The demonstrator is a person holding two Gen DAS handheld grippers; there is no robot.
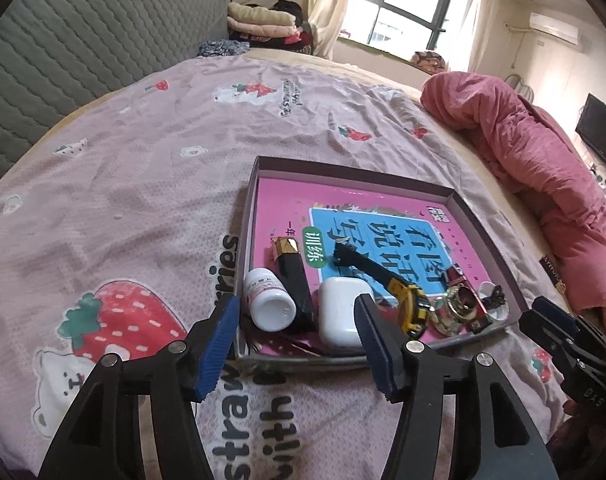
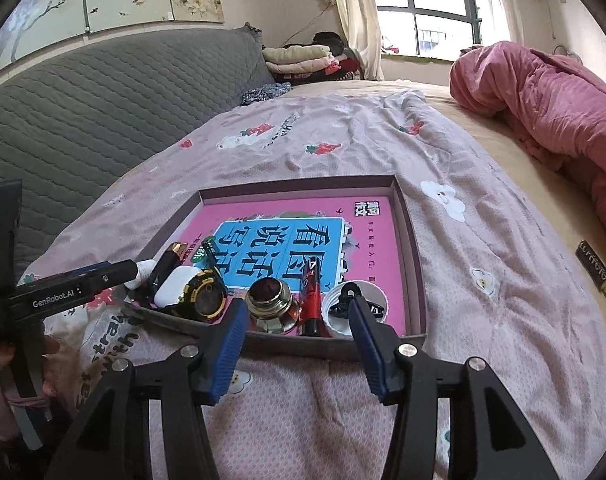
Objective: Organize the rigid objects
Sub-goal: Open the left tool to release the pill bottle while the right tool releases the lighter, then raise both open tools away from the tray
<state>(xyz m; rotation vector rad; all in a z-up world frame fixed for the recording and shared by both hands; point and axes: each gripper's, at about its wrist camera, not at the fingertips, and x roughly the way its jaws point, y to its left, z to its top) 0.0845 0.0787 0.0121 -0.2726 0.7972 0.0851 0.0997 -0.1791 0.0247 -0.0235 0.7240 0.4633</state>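
A shallow box tray [image 1: 483,220] [image 2: 417,280] with a pink book [image 1: 383,216] in its bottom lies on the bed. Along its near edge lie a white pill bottle [image 1: 269,300], a black-and-gold tube [image 1: 295,276], a white earbud case [image 1: 343,312] [image 2: 173,288], a yellow-black watch [image 1: 407,300] [image 2: 205,296], a brass-and-glass knob [image 1: 457,306] [image 2: 269,304], a red tube [image 2: 313,296] and a white lid holding a black clip [image 2: 357,304]. My left gripper [image 1: 297,344] is open and empty just short of the tray. My right gripper [image 2: 299,344] is open and empty before the tray's near wall.
The tray rests on a pink strawberry-print sheet [image 1: 143,184]. A grey quilted headboard [image 1: 63,60] stands at the left. A rolled pink duvet [image 1: 543,168] [image 2: 543,100] lies at the right. Folded clothes [image 2: 303,60] are stacked by the window.
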